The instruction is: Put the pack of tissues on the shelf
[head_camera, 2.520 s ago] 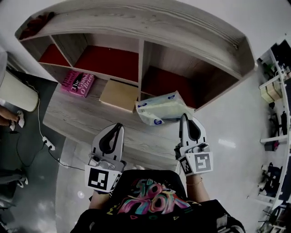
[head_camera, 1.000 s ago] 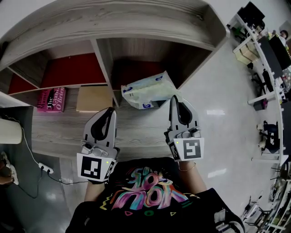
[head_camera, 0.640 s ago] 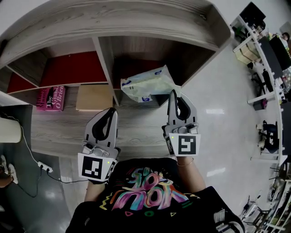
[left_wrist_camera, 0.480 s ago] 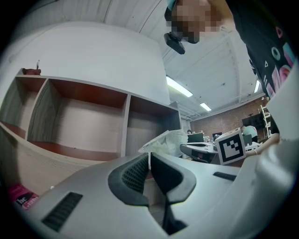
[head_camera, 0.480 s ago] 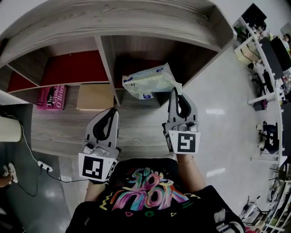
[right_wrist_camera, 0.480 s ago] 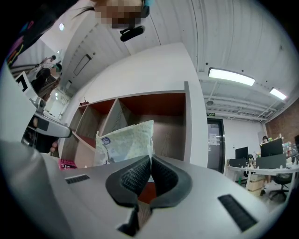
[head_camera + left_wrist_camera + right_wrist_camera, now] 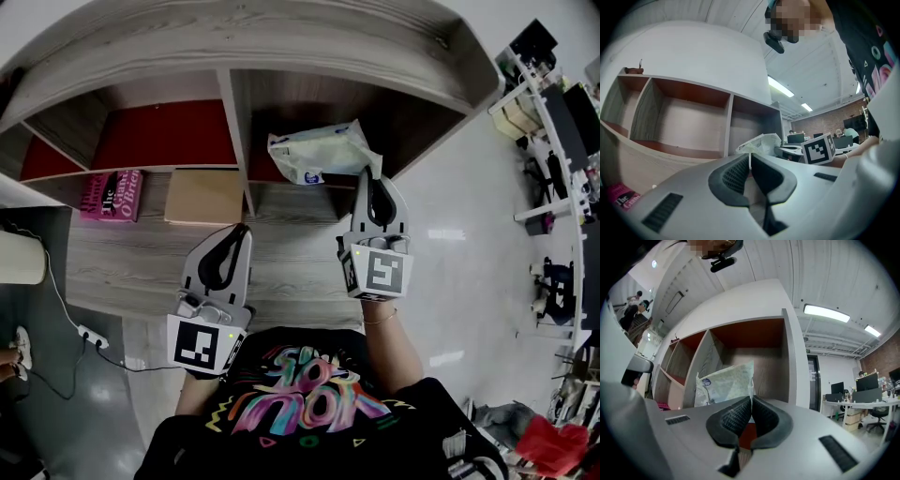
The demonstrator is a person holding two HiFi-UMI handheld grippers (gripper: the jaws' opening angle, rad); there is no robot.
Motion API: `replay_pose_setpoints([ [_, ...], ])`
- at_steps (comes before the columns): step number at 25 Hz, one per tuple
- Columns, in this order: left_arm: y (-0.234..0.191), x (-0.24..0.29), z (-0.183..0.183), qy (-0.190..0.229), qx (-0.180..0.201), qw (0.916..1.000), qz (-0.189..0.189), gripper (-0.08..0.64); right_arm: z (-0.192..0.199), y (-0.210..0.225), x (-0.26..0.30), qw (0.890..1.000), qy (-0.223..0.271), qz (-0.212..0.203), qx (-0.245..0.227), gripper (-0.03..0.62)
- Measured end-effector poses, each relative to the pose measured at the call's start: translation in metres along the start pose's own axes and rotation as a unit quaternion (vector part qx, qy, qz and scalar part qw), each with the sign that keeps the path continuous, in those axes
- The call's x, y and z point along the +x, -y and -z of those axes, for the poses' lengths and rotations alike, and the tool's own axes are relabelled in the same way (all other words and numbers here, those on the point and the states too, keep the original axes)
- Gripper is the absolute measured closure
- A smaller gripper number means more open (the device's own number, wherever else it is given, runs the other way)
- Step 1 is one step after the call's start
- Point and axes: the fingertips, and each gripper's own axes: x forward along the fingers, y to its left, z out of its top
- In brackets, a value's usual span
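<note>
Your right tool, clamped on the pack of tissues, has carried it forward into the mouth of the shelf bay ahead; only setting-down remains.

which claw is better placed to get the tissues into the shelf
Right: the right claw is shut on the pack of tissues, at the mouth of the shelf. The left claw is shut, empty, further back.
</note>
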Motion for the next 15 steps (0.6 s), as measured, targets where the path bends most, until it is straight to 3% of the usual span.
replay_pose_setpoints([
  [8, -0.015, 0.001, 0.001, -0.004, -0.001, 1.0000, -0.008, 0.526, 0.011, -0.001, 0.027, 0.999, -0.010, 0.042, 0.011, 0.583],
  [15, -0.016, -0.003, 0.002, -0.006, -0.001, 0.9999, -0.011, 0.526, 0.023, -0.013, 0.036, 0.999, -0.031, 0.038, -0.004, 0.584],
])
